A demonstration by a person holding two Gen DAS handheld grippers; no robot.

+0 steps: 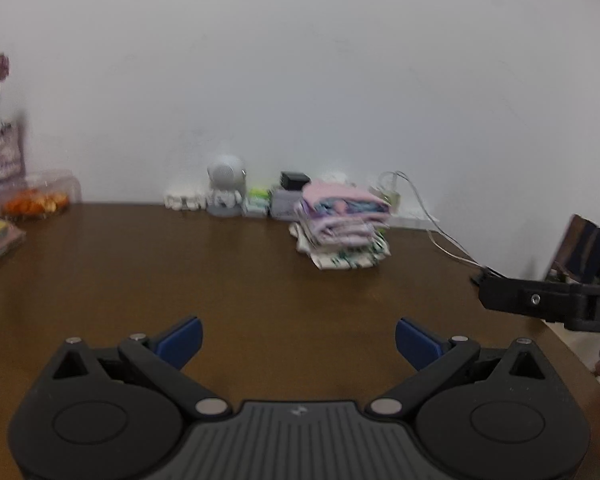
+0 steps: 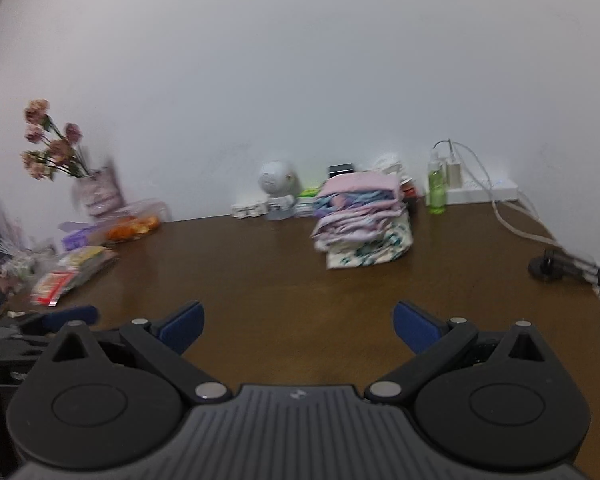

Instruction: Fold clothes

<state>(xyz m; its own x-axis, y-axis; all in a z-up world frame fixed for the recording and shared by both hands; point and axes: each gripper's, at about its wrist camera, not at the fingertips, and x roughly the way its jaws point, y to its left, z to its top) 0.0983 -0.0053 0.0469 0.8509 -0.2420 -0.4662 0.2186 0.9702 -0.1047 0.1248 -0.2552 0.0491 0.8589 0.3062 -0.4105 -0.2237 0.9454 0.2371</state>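
Note:
A stack of folded clothes [image 1: 342, 226] [image 2: 362, 222], pink and lilac over a white piece with green print, sits at the back of the brown table [image 1: 240, 280] [image 2: 280, 272] near the wall. My left gripper [image 1: 298, 342] hovers over the near part of the table, open, with nothing between its blue pads. My right gripper [image 2: 298, 326] is open just as wide and holds nothing. In the left wrist view, the right gripper's black body [image 1: 548, 304] shows at the right edge. The left gripper's blue finger [image 2: 70, 314] shows at the left of the right wrist view. Both pictures are blurred.
Along the wall stand a small white robot figure [image 1: 225, 190] [image 2: 278, 188], small boxes, a green bottle [image 2: 437, 188] and a power strip with cables [image 2: 482, 190]. At the left are a vase of flowers [image 2: 94, 188], a box of oranges [image 1: 36, 200] [image 2: 134, 226] and snack packets [image 2: 70, 274].

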